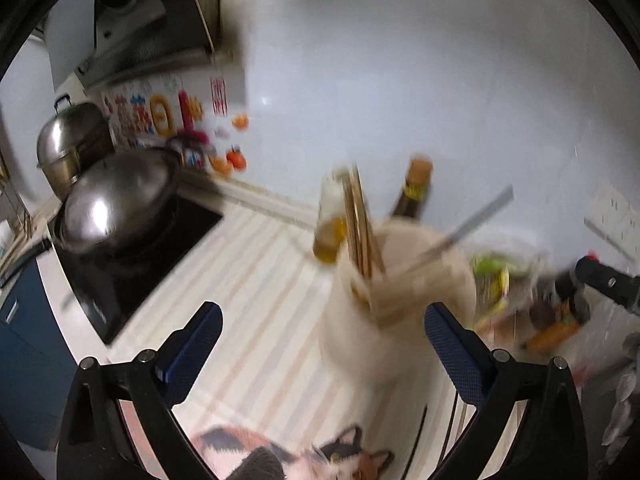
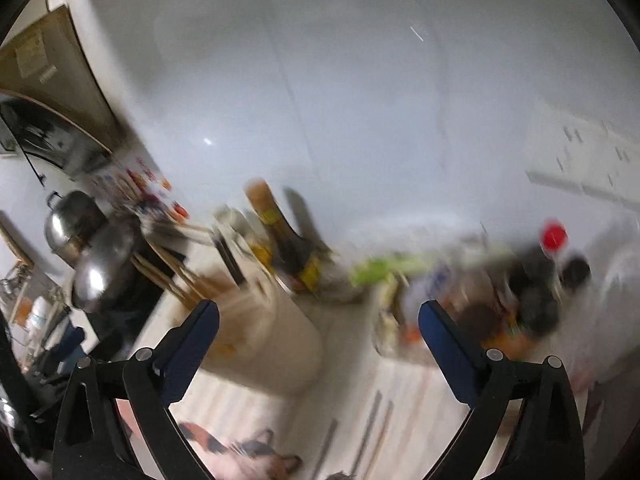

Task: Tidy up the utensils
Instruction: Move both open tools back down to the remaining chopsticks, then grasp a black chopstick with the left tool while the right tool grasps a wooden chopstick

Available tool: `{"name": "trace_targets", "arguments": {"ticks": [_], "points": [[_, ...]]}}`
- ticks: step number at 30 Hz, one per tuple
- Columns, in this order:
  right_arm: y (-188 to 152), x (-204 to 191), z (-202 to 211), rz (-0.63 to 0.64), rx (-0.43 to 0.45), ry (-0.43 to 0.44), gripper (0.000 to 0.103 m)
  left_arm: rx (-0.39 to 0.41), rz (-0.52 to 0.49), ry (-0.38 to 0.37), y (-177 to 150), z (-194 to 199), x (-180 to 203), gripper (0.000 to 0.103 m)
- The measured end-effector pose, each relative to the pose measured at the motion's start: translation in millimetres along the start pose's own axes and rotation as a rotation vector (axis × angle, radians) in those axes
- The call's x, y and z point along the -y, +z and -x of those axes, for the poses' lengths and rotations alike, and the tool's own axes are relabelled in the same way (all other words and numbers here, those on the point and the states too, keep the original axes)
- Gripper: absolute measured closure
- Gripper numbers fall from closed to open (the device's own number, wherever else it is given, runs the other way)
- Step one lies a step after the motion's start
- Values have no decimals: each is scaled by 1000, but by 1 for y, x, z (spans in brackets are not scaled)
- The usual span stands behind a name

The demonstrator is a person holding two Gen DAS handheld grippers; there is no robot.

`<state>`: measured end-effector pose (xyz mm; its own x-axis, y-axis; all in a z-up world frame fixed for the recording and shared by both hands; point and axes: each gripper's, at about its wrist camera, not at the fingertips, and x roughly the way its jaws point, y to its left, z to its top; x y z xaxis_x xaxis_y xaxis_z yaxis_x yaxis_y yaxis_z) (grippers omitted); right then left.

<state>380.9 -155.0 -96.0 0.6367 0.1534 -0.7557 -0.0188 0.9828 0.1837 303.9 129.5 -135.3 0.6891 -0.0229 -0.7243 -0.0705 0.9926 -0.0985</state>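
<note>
— Between your left tool's (image 1: 322, 330) spread blue pads stands the cream holder (image 1: 394, 312), untouched; chopsticks (image 1: 360, 228) and a metal utensil (image 1: 466, 226) lean out of it.

— And my right tool (image 2: 319, 330)?

— Released too, gripping nothing. The holder (image 2: 272, 344) sits just by its left pad, on the striped worktop (image 2: 416, 400). Bottles (image 2: 280, 236) stand behind the holder; pots (image 1: 116, 196) lie well off to its left.

Both views are motion-blurred; the bottles (image 2: 532, 300) by the counter's back edge smear together, labels unreadable.
</note>
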Motion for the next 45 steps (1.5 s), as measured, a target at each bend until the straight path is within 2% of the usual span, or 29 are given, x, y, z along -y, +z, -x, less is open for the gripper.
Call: {"name": "trace_targets", "arguments": {"ticks": [5, 8, 9, 10, 12, 13, 16, 17, 19, 20, 23, 25, 27, 28, 29, 32, 34, 37, 45], "points": [[-63, 41, -32, -97, -143, -69, 2, -138, -76, 16, -57, -36, 23, 0], [-106, 64, -63, -134, -268, -138, 2, -230, -117, 34, -88, -64, 38, 0], [-115, 69, -71, -148, -302, -150, 7, -271, -130, 27, -100, -75, 44, 0], [-128, 77, -81, -171, -342, -158, 25, -293, -138, 23, -108, -82, 48, 0], [-149, 89, -100, -202, -418, -163, 51, -355, -163, 6, -128, -96, 63, 1], [-158, 94, -106, -219, -449, -155, 56, -387, -179, -10, -137, -106, 71, 2], [-178, 104, -118, -251, -489, -135, 61, -467, -228, -36, -158, -130, 92, 13], [-183, 107, -120, -256, -497, -133, 61, -489, -242, -42, -162, -136, 98, 26], [-186, 110, -121, -272, -506, -115, 61, -531, -265, -65, -170, -147, 108, 33], [-186, 112, -123, -276, -507, -111, 61, -574, -283, -69, -175, -151, 113, 40], [-191, 117, -124, -286, -507, -94, 61, -584, -331, -79, -183, -160, 127, 53], [-191, 111, -126, -284, -507, -87, 61, -561, -350, -82, -184, -159, 133, 66], [-188, 106, -131, -276, -505, -73, 61, -560, -352, -84, -183, -158, 135, 95], [-187, 104, -134, -268, -507, -76, 61, -562, -348, -74, -183, -158, 134, 99], [-185, 100, -139, -255, -509, -78, 61, -560, -335, -63, -181, -159, 130, 99], [-185, 92, -153, -221, -531, -90, 72, -561, -271, -37, -174, -162, 110, 99], [-188, 85, -163, -182, -554, -108, 86, -571, -232, -19, -170, -163, 96, 99], [-195, 81, -170, -155, -579, -119, 95, -583, -183, -6, -166, -162, 77, 99], [-218, 90, -145, -52, -656, -171, 96, -595, -164, -5, -178, -148, 61, 99]]}}
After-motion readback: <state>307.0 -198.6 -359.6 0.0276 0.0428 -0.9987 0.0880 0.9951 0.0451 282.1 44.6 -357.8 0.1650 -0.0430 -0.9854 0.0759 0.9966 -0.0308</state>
